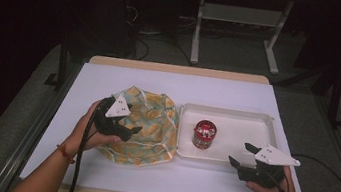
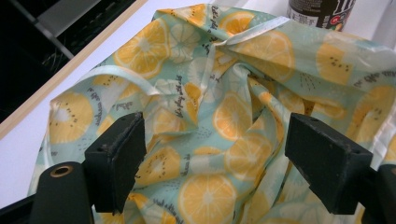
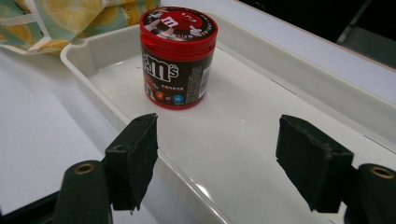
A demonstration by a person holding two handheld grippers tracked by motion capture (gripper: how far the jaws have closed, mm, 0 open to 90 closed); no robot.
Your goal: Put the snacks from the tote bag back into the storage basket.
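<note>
A crumpled cloth bag printed with orange slices on pale green lies on the white table, left of centre. My left gripper rests over its left part. In the left gripper view the jaws stand wide apart with the bag's folds between and beyond them, pads not pressing, so the left gripper is open. A red-lidded candy can stands upright in a white tray. My right gripper hovers open at the tray's near right corner, the can ahead of the right gripper and apart from it.
The bag's edge touches the tray's left rim. White paper covers the wooden table, with bare room behind the bag and tray and along the front edge. Beyond the table are a dark floor and the white legs of a desk.
</note>
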